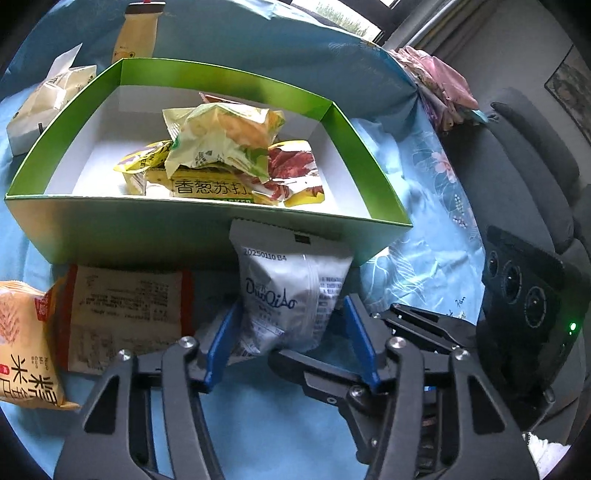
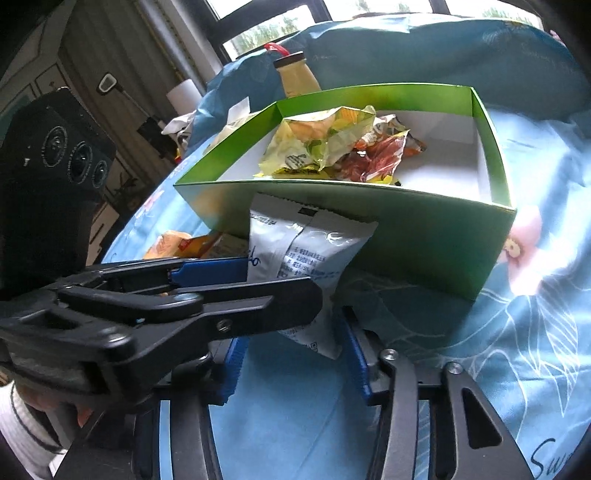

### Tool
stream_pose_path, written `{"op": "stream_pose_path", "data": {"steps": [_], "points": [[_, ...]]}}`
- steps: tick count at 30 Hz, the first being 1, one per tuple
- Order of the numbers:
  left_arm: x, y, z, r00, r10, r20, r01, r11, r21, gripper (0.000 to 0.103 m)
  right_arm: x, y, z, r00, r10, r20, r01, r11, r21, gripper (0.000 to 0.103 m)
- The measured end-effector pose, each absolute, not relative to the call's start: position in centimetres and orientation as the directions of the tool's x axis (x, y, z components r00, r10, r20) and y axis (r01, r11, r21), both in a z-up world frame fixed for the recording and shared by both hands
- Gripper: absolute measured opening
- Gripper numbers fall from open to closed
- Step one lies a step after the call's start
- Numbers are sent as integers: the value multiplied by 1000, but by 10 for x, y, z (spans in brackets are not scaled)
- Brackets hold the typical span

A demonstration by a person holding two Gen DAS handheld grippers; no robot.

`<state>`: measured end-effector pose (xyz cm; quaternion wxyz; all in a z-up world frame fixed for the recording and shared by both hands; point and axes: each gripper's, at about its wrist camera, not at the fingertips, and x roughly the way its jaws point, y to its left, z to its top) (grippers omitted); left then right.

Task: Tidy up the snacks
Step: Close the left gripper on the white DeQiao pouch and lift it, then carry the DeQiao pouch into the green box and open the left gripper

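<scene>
A white snack packet (image 1: 291, 291) stands against the near wall of a green box (image 1: 207, 236) holding several snack packets (image 1: 221, 155). My left gripper (image 1: 291, 332) has its blue fingers on both sides of the packet, shut on it. In the right wrist view the packet (image 2: 299, 251) sits in front of the box (image 2: 424, 236), with the left gripper's fingers (image 2: 210, 271) clamped across it. My right gripper (image 2: 295, 354) is open just below the packet's lower end, holding nothing.
Left of the held packet lie a red-edged packet (image 1: 125, 314) and an orange rice-cracker packet (image 1: 26, 343) on the blue floral cloth (image 1: 424, 258). A yellow bottle (image 1: 136, 33) and a white bag (image 1: 44, 103) stand behind the box.
</scene>
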<state>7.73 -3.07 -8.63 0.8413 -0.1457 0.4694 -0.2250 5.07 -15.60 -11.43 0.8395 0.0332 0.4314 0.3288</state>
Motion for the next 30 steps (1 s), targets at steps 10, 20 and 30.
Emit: {"op": "stream_pose_path", "data": {"steps": [10, 20, 30], "points": [[68, -30, -82, 469, -494, -732, 250, 869, -427, 50, 48, -154, -111, 410, 593, -693, -536, 772, 342, 36], [47, -17, -46, 535, -511, -673, 272, 858, -436, 50, 28, -152, -78, 450, 617, -646, -571, 755, 324, 36], [63, 5, -11, 605, -482, -634, 268, 873, -408, 50, 44, -128, -41, 483, 639, -598, -622, 732, 280, 36]]}}
